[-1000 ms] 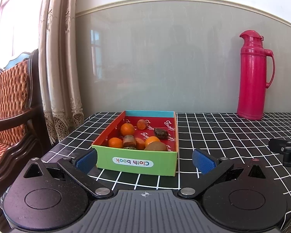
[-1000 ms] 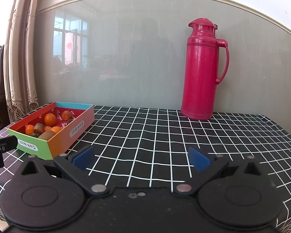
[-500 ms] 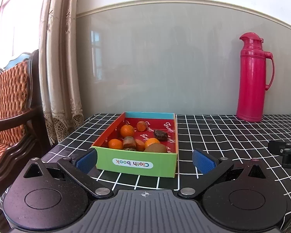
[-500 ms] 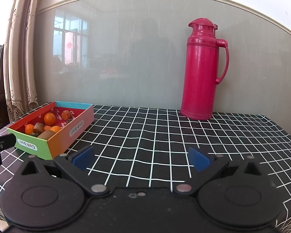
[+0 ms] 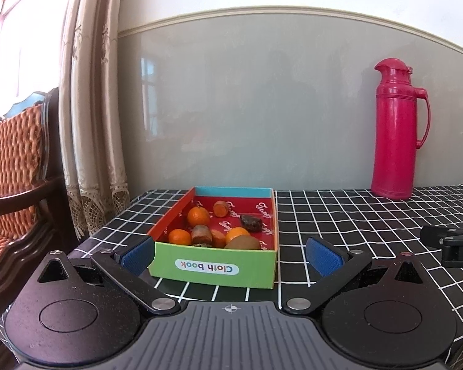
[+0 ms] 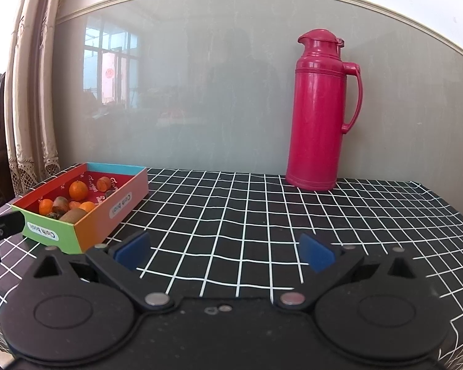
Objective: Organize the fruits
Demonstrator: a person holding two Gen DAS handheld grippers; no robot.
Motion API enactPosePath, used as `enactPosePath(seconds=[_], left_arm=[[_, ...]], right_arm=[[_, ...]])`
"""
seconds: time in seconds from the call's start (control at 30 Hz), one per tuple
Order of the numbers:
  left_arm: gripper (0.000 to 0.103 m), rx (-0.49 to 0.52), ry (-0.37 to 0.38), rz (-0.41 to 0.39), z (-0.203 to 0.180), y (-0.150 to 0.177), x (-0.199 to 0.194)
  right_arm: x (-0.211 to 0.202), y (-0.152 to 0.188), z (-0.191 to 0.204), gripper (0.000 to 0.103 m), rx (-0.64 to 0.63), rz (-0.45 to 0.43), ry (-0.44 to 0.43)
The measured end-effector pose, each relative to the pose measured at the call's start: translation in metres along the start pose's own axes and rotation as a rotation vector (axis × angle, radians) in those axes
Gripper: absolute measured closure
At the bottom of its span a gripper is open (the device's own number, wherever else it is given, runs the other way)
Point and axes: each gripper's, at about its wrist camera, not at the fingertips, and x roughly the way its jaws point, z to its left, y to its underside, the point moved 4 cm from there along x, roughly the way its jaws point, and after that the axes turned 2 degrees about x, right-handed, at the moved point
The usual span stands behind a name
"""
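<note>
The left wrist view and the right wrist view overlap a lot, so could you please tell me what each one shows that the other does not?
Only the left wrist view shows the wooden chair with its woven orange back, and the dark brown fruit clearly, near the box's right wall. Only the right wrist view shows the box's orange side wall and the table's right edge. Both show the fruit box, the oranges, the kiwi, the pink thermos, the checkered tablecloth, the curtain, and open, empty tongs: left, right.
</note>
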Motion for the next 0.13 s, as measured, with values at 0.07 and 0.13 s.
enactPosePath(seconds=[0.07, 0.13], left_arm=[[0.000, 0.000, 0.000, -0.002, -0.0005, -0.0001, 0.0001], [0.000, -0.004, 0.004, 0.000, -0.0004, -0.0004, 0.0004]], right_arm=[[0.0001, -0.0001, 0.0003, 0.000, 0.000, 0.000, 0.000], [0.0002, 0.0000, 0.0002, 0.000, -0.001, 0.000, 0.000]])
